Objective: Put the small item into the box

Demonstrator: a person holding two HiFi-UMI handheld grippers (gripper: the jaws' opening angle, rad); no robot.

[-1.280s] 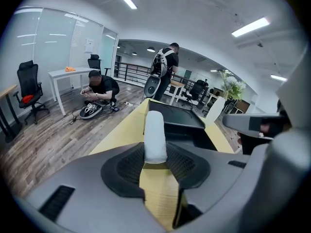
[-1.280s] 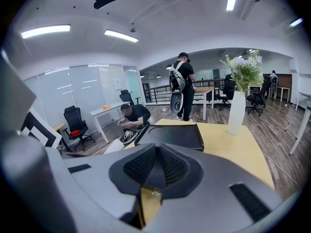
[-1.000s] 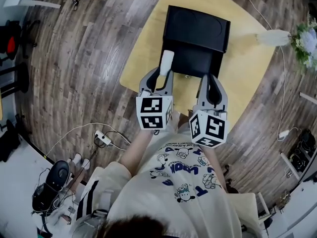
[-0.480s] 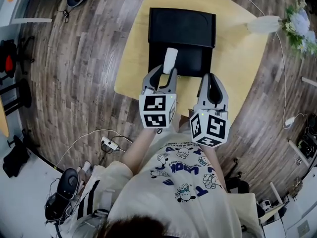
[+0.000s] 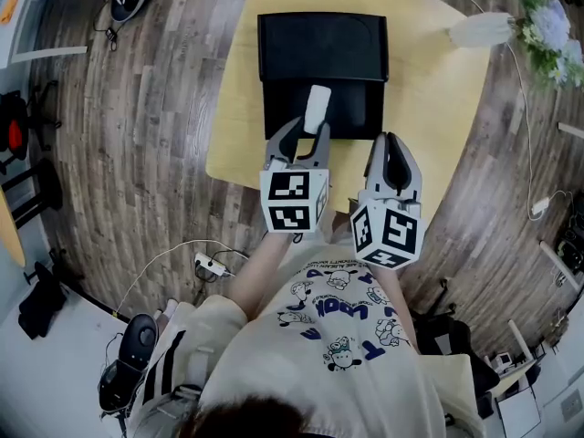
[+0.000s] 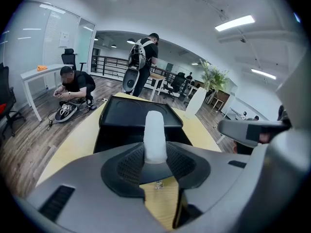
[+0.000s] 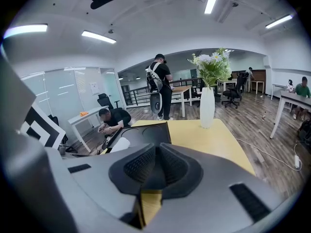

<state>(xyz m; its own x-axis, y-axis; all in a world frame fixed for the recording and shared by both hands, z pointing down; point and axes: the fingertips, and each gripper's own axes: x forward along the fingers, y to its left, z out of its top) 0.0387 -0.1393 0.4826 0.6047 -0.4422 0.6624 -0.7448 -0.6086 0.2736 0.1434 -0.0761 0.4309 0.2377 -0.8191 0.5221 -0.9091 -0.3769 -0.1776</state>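
Note:
A small white cylinder (image 5: pixel 316 109) (image 6: pixel 155 136) sticks out forward from my left gripper (image 5: pixel 302 137) (image 6: pixel 156 163), whose jaws are shut on its near end. The cylinder's tip reaches over the near part of the open black box (image 5: pixel 321 99) (image 6: pixel 127 130), which lies on the yellow table (image 5: pixel 424 99) with its lid (image 5: pixel 321 46) folded back. My right gripper (image 5: pixel 391 160) (image 7: pixel 155 171) hangs beside the left one, just right of the box's near corner, jaws shut and nothing between them. The black box (image 7: pixel 141 134) and the cylinder's end (image 7: pixel 119 145) show at the left of the right gripper view.
A white vase with flowers (image 5: pixel 511 27) (image 7: pixel 207 103) stands at the table's far right. Cables and a power strip (image 5: pixel 208 264) lie on the wooden floor to the left. A crouching person (image 6: pixel 73 89) and a standing person (image 6: pixel 143 62) are beyond the table.
Both grippers and the white cylinder have drifted slightly right and forward over the box's near part; the head view has shifted so the table sits more to the left.

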